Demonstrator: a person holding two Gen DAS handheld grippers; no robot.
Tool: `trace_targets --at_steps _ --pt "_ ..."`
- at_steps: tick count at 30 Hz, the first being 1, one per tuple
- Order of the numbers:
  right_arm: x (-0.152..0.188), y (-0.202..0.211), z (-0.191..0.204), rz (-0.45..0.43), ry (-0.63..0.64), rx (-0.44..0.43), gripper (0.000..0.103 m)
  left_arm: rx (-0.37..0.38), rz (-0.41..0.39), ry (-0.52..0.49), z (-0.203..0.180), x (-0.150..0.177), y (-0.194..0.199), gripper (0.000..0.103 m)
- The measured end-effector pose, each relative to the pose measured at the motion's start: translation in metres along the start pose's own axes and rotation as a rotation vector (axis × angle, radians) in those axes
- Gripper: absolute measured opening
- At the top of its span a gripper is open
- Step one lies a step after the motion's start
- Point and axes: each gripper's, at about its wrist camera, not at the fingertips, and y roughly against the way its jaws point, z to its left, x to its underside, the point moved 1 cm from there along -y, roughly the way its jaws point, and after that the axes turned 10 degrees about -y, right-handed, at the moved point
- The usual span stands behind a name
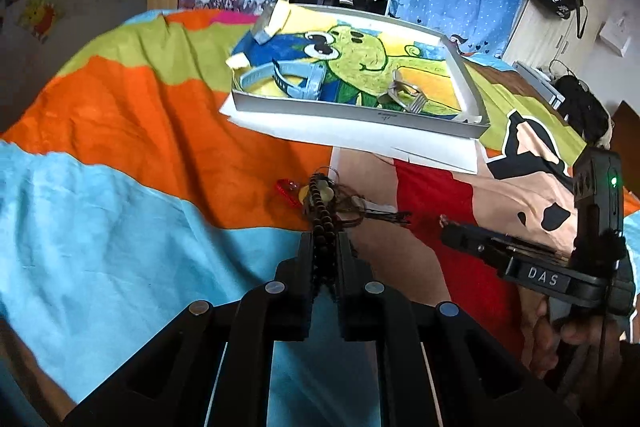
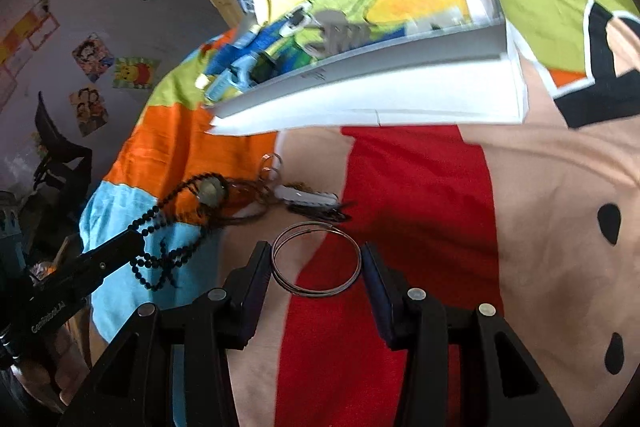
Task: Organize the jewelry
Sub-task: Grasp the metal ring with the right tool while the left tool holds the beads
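Left tool [image 1: 325,241], lower centre of its view, angled downward, clamped on a strand of dark brown round wooden beads [image 1: 322,215] trailing from a tangled pile on the multicoloured cloth bedspread [image 1: 120,227]. Right tool [image 2: 316,259], also angled down, pads pressing both sides of a pair of thin silver wire hoop bangles [image 2: 316,293]. Shallow white cardboard tray [image 1: 360,113] with cartoon lining sits upper centre, holding a pale blue strap [image 1: 280,75].
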Motion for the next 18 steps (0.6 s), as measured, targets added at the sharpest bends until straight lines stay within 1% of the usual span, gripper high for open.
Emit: trace_targets --at_steps 2,7,10,14,18 --pt "-0.001 0.004 0.004 -0.015 0.012 -0.009 0.043 -0.016 -0.003 -0.001 -0.001 0.001 0.006 0.003" --pt "-0.004 0.015 0.009 -0.06 0.023 -0.047 0.043 -0.031 -0.026 -0.011 -0.007 -0.006 0.024 0.003" --pt "-0.006 0.022 0.012 -0.087 0.029 -0.062 0.043 -0.038 -0.054 -0.043 -0.016 -0.014 0.036 0.003" --pt "-0.008 0.03 0.013 -0.119 0.026 -0.084 0.043 -0.037 -0.084 -0.084 -0.029 -0.032 0.048 0.003" --pt "-0.018 0.043 0.012 -0.19 0.037 -0.089 0.043 -0.032 -0.114 -0.096 -0.037 -0.058 0.051 0.003"
